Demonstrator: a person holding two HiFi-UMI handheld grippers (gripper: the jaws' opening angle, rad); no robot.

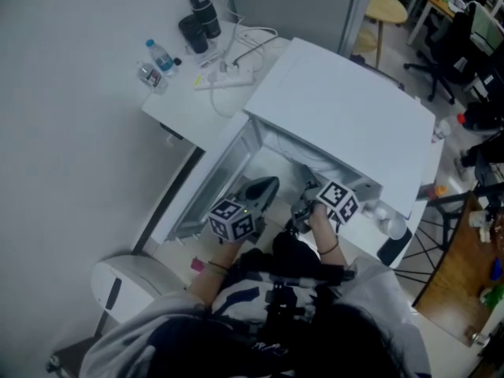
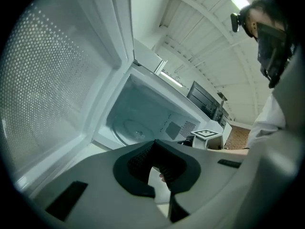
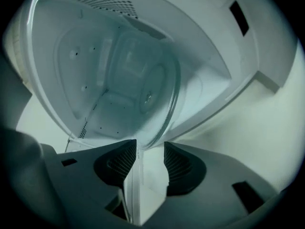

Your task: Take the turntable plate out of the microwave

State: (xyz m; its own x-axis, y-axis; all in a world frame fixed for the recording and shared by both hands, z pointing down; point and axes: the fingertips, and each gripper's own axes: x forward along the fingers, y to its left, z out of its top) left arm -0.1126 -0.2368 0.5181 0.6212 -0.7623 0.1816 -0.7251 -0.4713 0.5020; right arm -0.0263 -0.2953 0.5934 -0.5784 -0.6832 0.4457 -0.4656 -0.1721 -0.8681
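Note:
The white microwave [image 1: 339,109] stands with its door [image 1: 209,183] swung open to the left. In the left gripper view the glass turntable plate [image 2: 136,128] lies flat on the cavity floor. My left gripper [image 2: 155,143] is shut and empty in front of the opening, short of the plate. The right gripper view is rolled, so the plate [image 3: 164,80] looks tipped on edge. My right gripper [image 3: 150,144] is open, and the plate's near rim lies just ahead of its fingertips, between neither pad. From the head view the plate is hidden under the microwave's top.
The door's perforated inner panel [image 2: 47,80] stands close at my left gripper's left. A white table behind the microwave carries a power strip [image 1: 224,75], a water bottle [image 1: 160,56] and a black flask [image 1: 206,12]. A white rounded appliance [image 1: 130,282] sits on the floor at the lower left.

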